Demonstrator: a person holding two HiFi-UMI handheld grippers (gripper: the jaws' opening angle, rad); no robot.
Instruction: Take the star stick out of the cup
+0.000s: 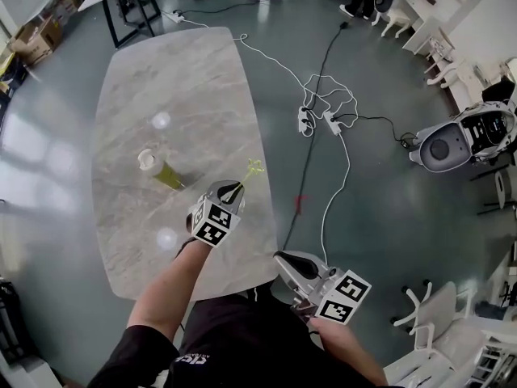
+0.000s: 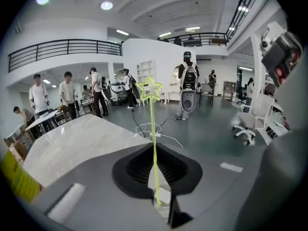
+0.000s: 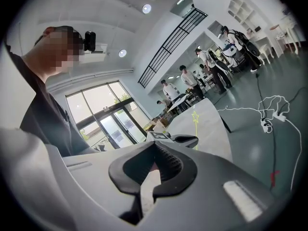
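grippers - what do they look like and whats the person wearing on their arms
Both the left gripper and the right gripper have smooth light grey bodies, with black ribbed pads lining the jaws. Each carries a white cube printed with black square markers. The person wears a black top with short sleeves.

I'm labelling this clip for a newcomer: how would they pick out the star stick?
Find the pale marble table; near its right edge the left tongs are shut on a thin yellow-green rod. That is the star stick: its outlined star tip and slender shaft set it apart from the stubby olive cup to its left.
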